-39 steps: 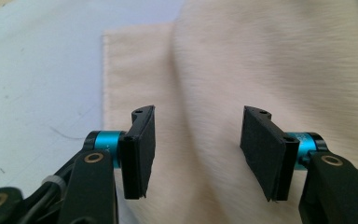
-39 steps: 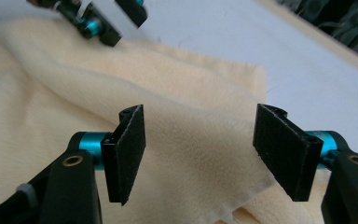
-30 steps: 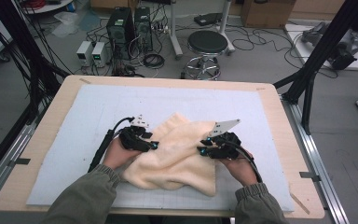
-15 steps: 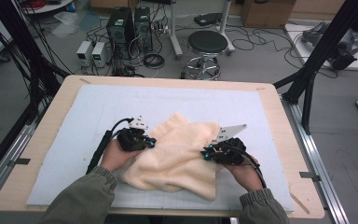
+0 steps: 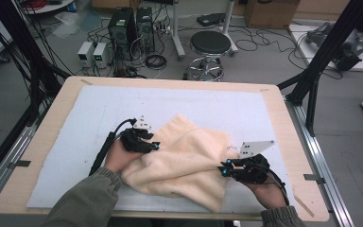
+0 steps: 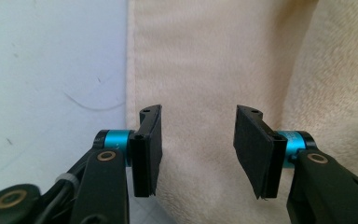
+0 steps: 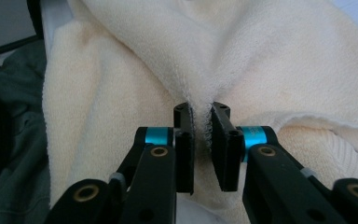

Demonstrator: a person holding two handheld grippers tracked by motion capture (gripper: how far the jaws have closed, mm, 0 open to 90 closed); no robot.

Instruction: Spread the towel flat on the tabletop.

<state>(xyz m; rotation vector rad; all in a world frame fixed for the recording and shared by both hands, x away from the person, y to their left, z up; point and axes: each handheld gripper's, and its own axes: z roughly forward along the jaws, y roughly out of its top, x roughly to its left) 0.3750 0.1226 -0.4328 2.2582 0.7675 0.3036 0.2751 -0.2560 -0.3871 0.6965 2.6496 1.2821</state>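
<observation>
The left gripper (image 6: 198,154) has just reopened; the towel (image 5: 189,161) lies under its jaws, not held. The right gripper (image 7: 201,149) pinches a towel fold and has pulled it outward, so spreading continues.

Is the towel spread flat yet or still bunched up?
Still bunched: the towel lies rumpled with folds on the table. The right gripper pinches an edge; the left gripper stands open over it.

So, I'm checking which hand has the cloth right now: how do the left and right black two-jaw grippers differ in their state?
The left gripper stands with jaws well apart over the cream terry towel, pads clear of it, having just been opening; the right gripper has jaws nearly together, pinching a fold of the towel's edge. The left sits at the towel's left side, the right at its right, nearer the table's front edge. Both have black pads and blue collars.
</observation>
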